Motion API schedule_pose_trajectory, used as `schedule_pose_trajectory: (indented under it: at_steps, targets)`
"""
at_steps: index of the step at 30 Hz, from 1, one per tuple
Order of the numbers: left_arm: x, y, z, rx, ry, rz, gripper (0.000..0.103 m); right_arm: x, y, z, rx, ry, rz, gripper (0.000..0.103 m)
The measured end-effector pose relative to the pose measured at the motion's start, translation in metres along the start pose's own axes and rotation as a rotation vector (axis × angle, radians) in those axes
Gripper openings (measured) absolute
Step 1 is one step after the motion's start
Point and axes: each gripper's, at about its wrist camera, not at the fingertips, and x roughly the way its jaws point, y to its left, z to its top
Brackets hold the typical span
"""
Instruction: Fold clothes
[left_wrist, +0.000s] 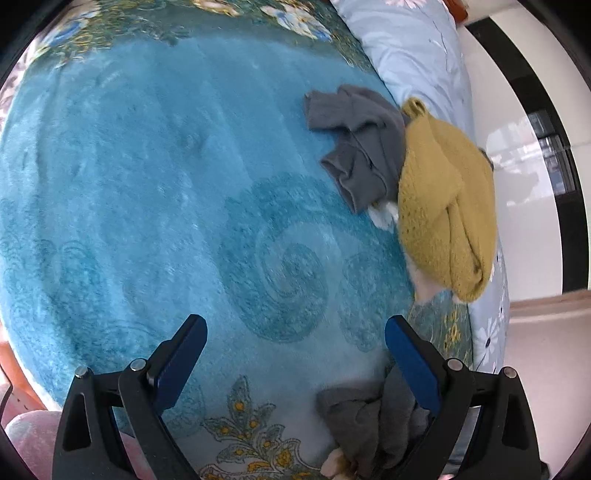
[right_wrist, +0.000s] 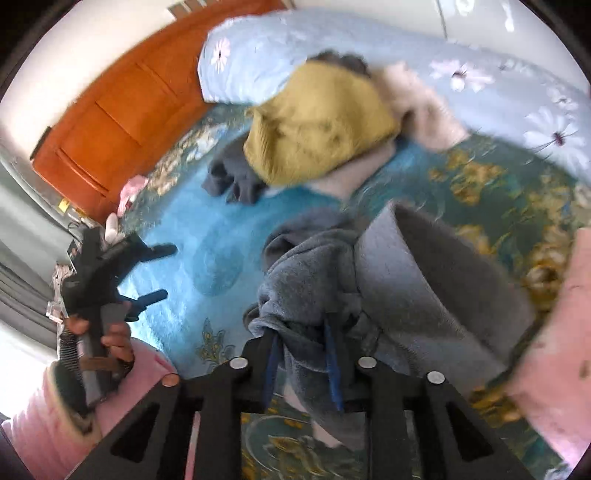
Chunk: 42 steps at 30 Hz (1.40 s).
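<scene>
My right gripper (right_wrist: 301, 332) is shut on a grey fleece garment (right_wrist: 399, 280) and holds it bunched over the blue blanket; the same garment shows at the bottom of the left wrist view (left_wrist: 369, 417). My left gripper (left_wrist: 295, 325) is open and empty above the blue blanket (left_wrist: 147, 184); it also shows at the left of the right wrist view (right_wrist: 159, 269). A pile lies further off: a mustard knitted garment (left_wrist: 439, 192) (right_wrist: 321, 122) on top, a dark grey garment (left_wrist: 362, 147) (right_wrist: 236, 173) beside it, a pale pink one (right_wrist: 417, 107) under it.
A light blue floral duvet (left_wrist: 417, 48) (right_wrist: 498, 85) lies bunched behind the pile along the bed's edge. An orange wooden headboard (right_wrist: 122, 110) stands at the left. A white floor (left_wrist: 532, 387) lies beyond the bed. A pink sleeve (right_wrist: 554, 332) is at the right.
</scene>
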Motion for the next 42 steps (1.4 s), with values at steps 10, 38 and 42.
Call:
schedule_pose_trajectory:
  at_steps: [10,38,42]
  targets:
    - [0.010,-0.009,-0.004,0.045,0.041,0.028,0.097,-0.059,-0.037,0.007,0.016,-0.109,-0.050,0.050]
    - [0.057,-0.121,-0.035,0.395,0.187,0.007,0.096,-0.077,-0.123,-0.041,0.430,-0.200,0.374,0.004]
    - [0.082,-0.136,-0.050,0.408,0.258,-0.001,0.057,-0.065,-0.125,-0.057,0.469,-0.149,0.360,0.004]
